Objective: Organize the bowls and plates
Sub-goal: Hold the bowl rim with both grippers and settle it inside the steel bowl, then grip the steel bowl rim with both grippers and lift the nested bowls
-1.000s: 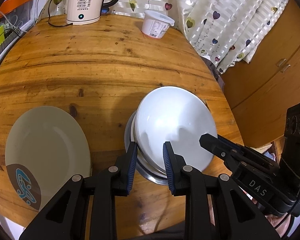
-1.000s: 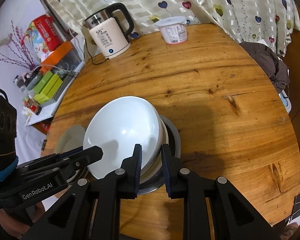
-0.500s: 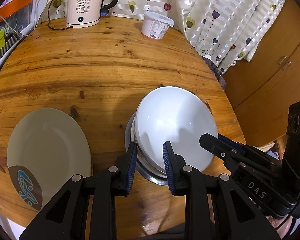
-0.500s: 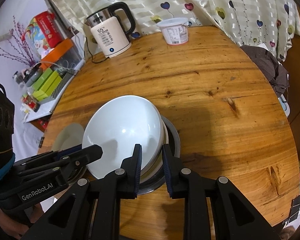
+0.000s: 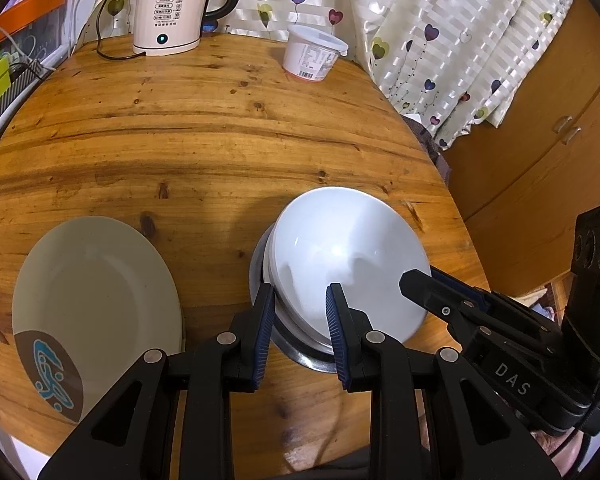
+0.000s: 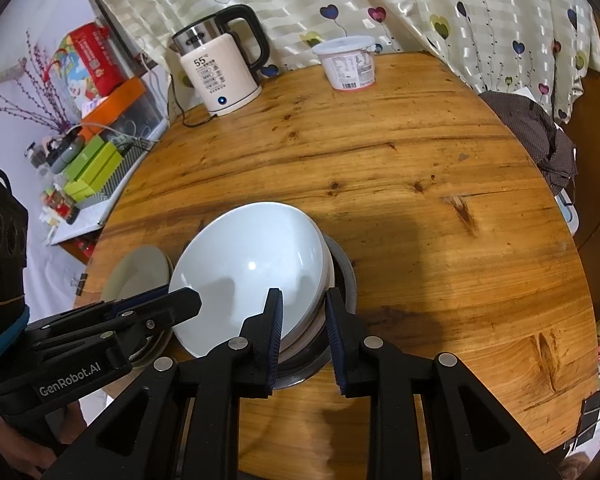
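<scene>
A stack of white bowls (image 5: 348, 252) sits tilted in a steel bowl (image 5: 300, 350) near the front edge of the round wooden table (image 5: 180, 140). My left gripper (image 5: 300, 312) straddles the stack's near-left rim, one pad inside the top bowl and one against the outer wall, shut on it. In the right wrist view the white bowls (image 6: 252, 264) rest in the steel bowl (image 6: 346, 276). There my right gripper (image 6: 303, 320) clamps the near-right rim the same way. A beige plate (image 5: 92, 292) with a brown and blue patch lies flat to the left.
An electric kettle (image 5: 168, 8) with its cord and a white plastic tub (image 5: 312, 56) stand at the table's far edge, before a heart-print curtain. A wooden cabinet is on the right. Boxes and a rack crowd a shelf left of the table.
</scene>
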